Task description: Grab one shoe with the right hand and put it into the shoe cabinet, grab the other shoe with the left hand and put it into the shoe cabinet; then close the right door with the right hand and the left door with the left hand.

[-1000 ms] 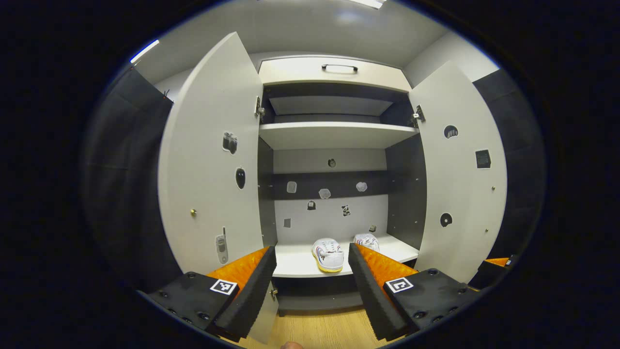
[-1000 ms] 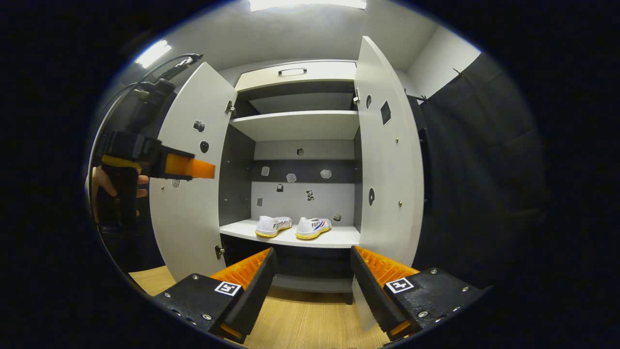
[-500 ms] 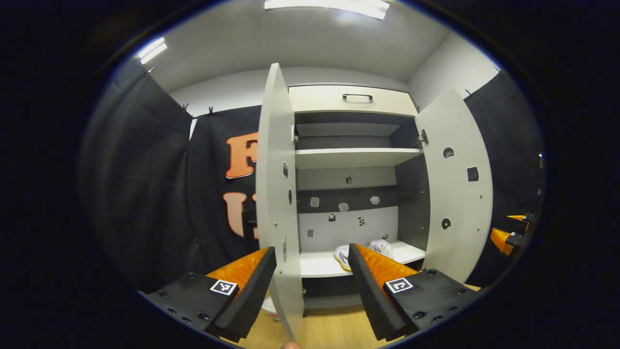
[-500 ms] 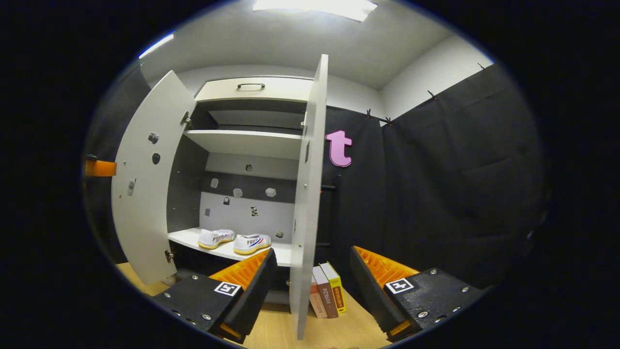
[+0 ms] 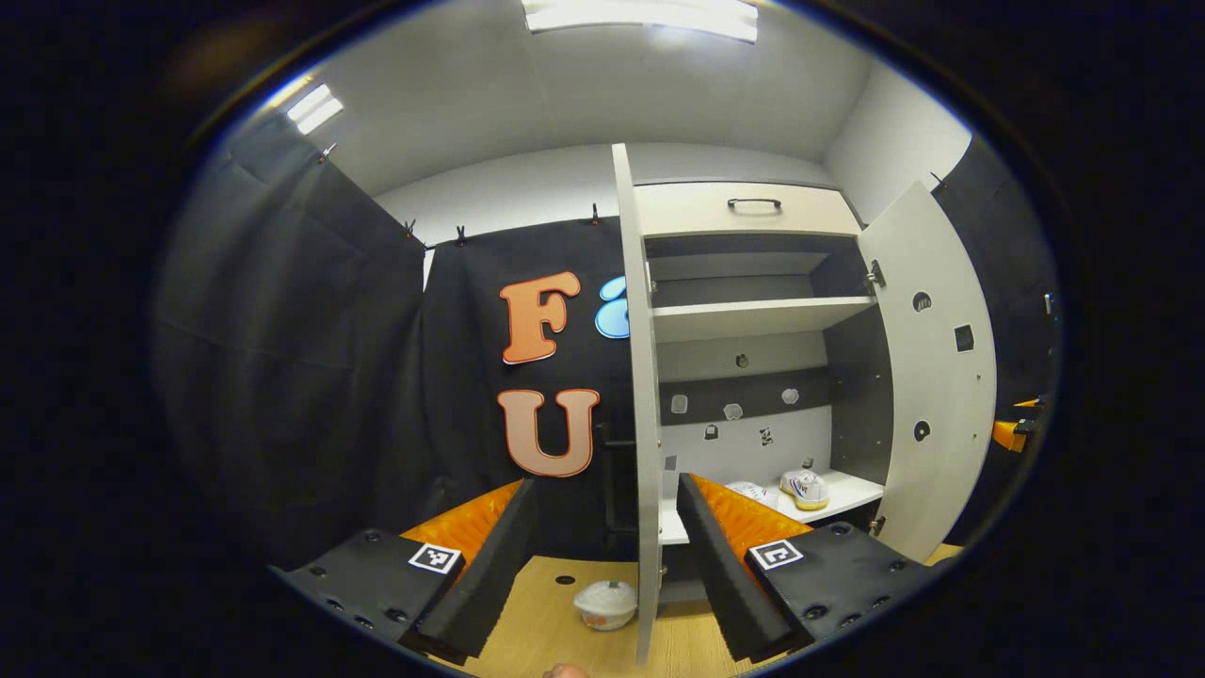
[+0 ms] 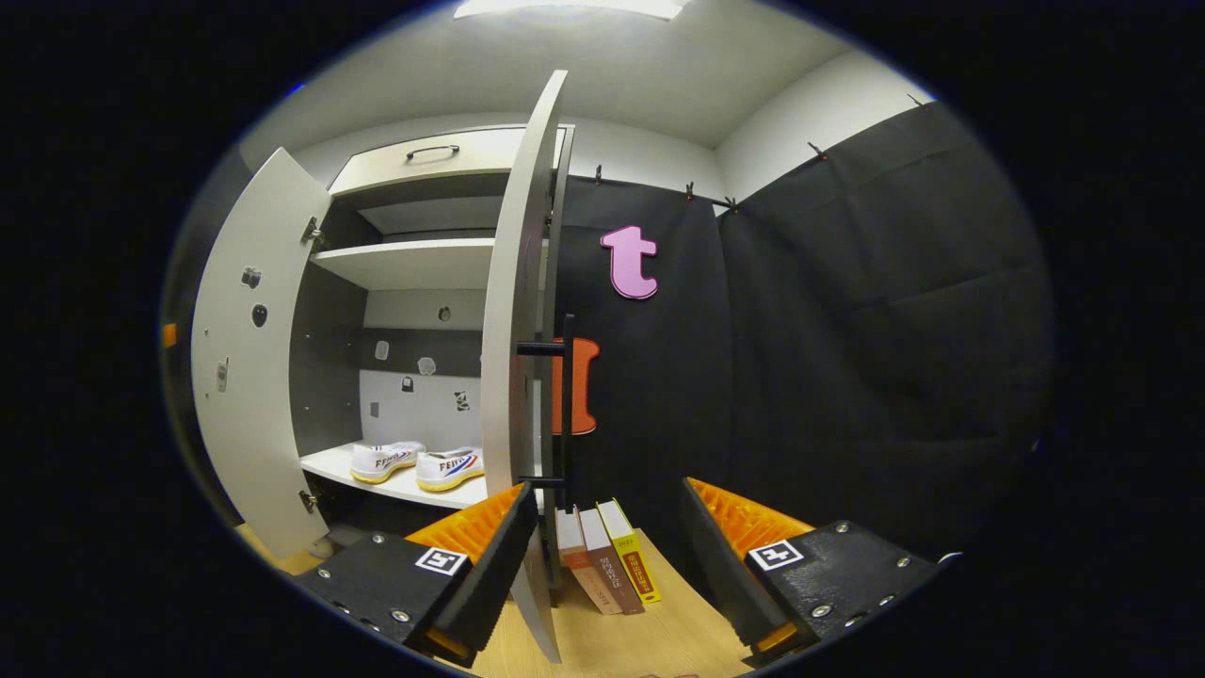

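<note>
The shoe cabinet [image 5: 753,311] takes up the right half of the left gripper view and the left half of the right gripper view, both doors standing open. Both shoes [image 6: 414,464] sit side by side on its lower shelf [image 6: 405,485], so what remains is the doors.

The right door [image 6: 513,311] runs edge-on down the centre of the right gripper view, with its dark bar handle [image 6: 563,405] on the outer face. The left door [image 5: 645,395] is likewise edge-on at the centre of the left gripper view.

These look like stiff, flat, smooth panels on hinges, probably light to swing. A flat push on the outer face near the free edge should serve better than a pinch; the bar handle is the other hold.

The right gripper [image 6: 602,556] has its jaws spread and empty at bottom centre, astride the door's lower edge. The left gripper [image 5: 602,551] is also wide and empty.

The floor [image 5: 565,631] is pale wood. A small bowl [image 5: 605,603] sits on it near the left door's foot, and three books [image 6: 602,556] lean just beside the right door. Black cloth walls the booth.
</note>
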`<state>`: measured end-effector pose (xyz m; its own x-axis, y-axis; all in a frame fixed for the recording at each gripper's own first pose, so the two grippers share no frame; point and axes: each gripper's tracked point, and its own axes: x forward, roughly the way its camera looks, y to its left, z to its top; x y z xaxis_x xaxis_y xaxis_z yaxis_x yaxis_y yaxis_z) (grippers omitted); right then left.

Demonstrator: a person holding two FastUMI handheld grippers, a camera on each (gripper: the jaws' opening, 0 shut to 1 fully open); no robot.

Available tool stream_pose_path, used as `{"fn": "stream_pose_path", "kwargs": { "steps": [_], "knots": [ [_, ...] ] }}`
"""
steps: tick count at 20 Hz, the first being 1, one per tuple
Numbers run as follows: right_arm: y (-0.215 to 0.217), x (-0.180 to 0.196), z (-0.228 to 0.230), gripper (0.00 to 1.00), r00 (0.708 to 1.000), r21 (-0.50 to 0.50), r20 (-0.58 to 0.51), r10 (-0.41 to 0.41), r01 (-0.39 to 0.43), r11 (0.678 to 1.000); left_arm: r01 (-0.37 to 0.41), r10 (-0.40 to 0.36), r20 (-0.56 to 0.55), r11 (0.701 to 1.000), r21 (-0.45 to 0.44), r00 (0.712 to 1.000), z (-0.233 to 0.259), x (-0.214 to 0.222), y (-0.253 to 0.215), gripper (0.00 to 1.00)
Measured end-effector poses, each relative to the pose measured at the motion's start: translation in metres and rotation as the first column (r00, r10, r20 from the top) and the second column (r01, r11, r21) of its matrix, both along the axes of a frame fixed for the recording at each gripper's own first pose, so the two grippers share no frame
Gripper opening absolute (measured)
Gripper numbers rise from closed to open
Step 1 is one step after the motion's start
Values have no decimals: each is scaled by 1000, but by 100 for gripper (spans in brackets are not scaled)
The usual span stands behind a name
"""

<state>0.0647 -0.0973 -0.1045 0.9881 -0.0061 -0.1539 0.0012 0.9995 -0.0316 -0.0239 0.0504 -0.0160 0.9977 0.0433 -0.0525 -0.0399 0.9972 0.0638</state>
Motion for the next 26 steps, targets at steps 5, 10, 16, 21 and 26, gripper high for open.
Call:
{"fn": "stream_pose_path", "kwargs": {
  "steps": [5, 10, 16, 21, 26],
  "knots": [
    [4, 5, 1, 91, 1000, -46, 3, 2, -2, 999, -17, 17, 8, 1000, 13, 1000, 3, -11, 16, 95],
    [9, 4, 0, 88, 1000, -31, -2, -17, 17, 999, -18, 17, 32, 1000, 22, 999, 13, -23, 21, 95],
    [26, 1, 1, 88, 1000, -3, -17, 9, -9, 1000, -19, 17, 63, 999, 26, 998, 21, -36, 24, 97],
    [65, 4, 1, 88, 997, -14, -9, 71, -71, 997, -14, 13, 65, 1000, 18, 998, 19, -44, 26, 97],
    [126, 18, -5, 89, 987, 30, -16, 158, -157, 987, -25, 25, 60, 1000, 3, 998, 13, -45, 41, 97]
  ]
}}
